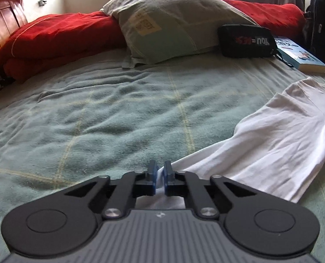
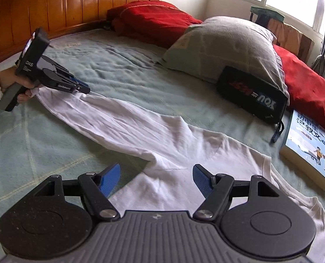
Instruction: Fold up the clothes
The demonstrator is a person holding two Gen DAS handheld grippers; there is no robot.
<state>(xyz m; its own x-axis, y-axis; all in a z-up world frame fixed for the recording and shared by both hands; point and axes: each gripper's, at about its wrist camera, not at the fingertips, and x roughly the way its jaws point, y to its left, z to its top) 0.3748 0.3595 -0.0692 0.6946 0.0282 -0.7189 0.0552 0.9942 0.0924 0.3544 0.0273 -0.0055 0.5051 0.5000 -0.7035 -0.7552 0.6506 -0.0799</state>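
A white long-sleeved shirt (image 2: 162, 135) lies spread across a pale green checked blanket (image 1: 96, 114) on a bed; one sleeve stretches out long toward the left gripper (image 1: 160, 175), whose blue-padded jaws are pressed nearly together with a fold of the white cuff pinched between them; from the right wrist view the same gripper (image 2: 83, 87) sits low on the blanket at the sleeve's far end, held by a hand (image 2: 20, 85) in a fluffy white sleeve. The right gripper (image 2: 155, 179) hovers over the shirt's body near the armpit seam; its jaws stand wide apart, gripping nothing. Behind the shirt rest a grey-green pillow (image 2: 223, 48), a black pouch (image 2: 250, 96), a light blue book (image 2: 309, 149) and a red quilt (image 1: 59, 35).
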